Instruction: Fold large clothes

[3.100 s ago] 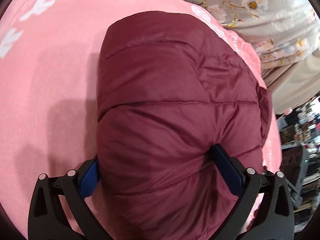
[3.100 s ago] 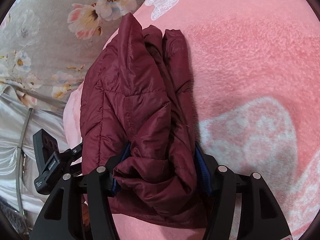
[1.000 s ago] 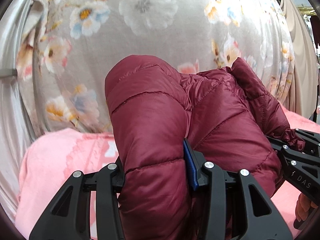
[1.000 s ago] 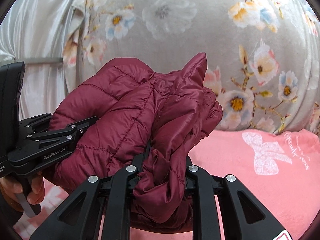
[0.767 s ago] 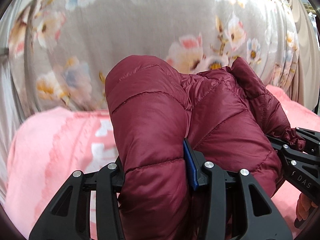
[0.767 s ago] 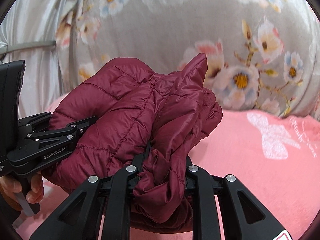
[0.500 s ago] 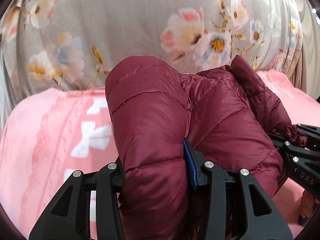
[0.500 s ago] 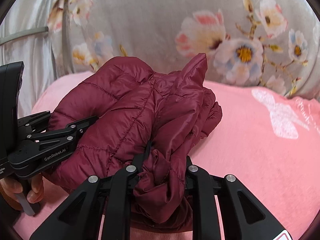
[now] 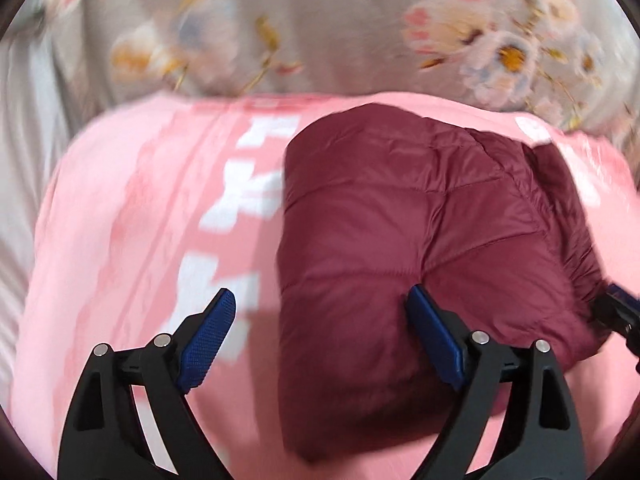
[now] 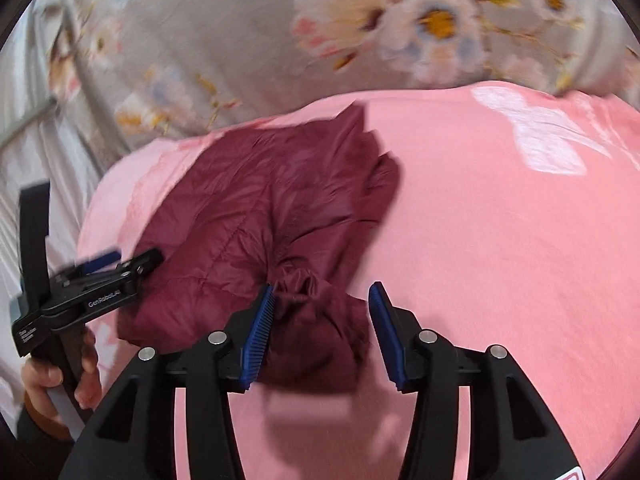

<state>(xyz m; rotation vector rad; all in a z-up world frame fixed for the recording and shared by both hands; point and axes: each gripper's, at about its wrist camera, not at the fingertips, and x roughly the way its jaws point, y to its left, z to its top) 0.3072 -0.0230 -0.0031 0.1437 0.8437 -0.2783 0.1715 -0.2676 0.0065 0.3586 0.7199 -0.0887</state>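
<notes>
1. The left tongs (image 9: 320, 340) stand wide apart, their jaws having just been opening. The right-hand pad rests against the quilted flank of the maroon puffer jacket (image 9: 420, 248), while the left-hand pad hangs clear over the bedding, so nothing is pinched.
2. The right tongs (image 10: 320, 328) are also apart, their jaws likewise having just been opening. A bunched cuff or hem of the jacket sits between the pads; the left pad touches it and the right one is clear.
3. In the right wrist view, the left tongs show at about 9 o'clock, held by a hand (image 10: 60, 376).
4. The jacket lies as a folded bundle on the pink blanket (image 10: 500, 240) of the bed, toward its far edge at 12 o'clock, with the floral curtain (image 10: 280, 40) beyond.
5. The step appears to be the release of the folded bundle. The next move likely calls for drawing both tongs straight back without snagging the slippery fabric, then pressing the puffy bundle flat, since it may spring open.
</notes>
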